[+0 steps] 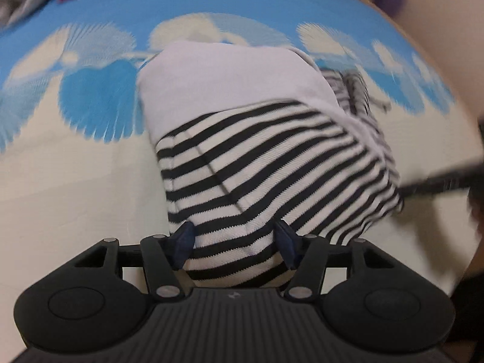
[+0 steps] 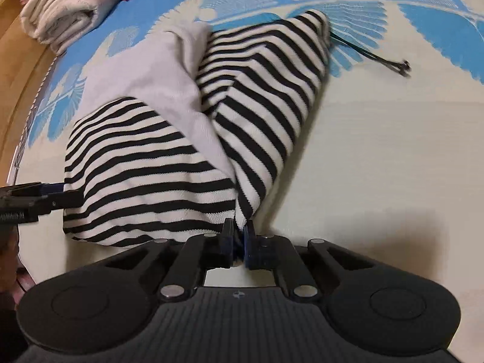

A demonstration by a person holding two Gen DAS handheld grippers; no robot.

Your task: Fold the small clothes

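Striped garment (image 2: pixel 145 163): centre frame in both views, on blue-and-cream patterned surface (image 2: pixel 378 151). Soft, light, limp knit; will sag and slide, so take hem corners.
Right tool (image 2: pixel 239 236): clamped on hem edge.
Left tool (image 1: pixel 234 243): jaws apart, straddling hem, no pinch seen.
Folded white clothes (image 2: pixel 60 12) upper left.

Folded white cloth (image 2: pixel 60 9) cut off top-left.

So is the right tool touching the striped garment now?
Touching. The right wrist view shows the right tool shut on an edge of the striped garment, with the cloth pinched between its fingers.
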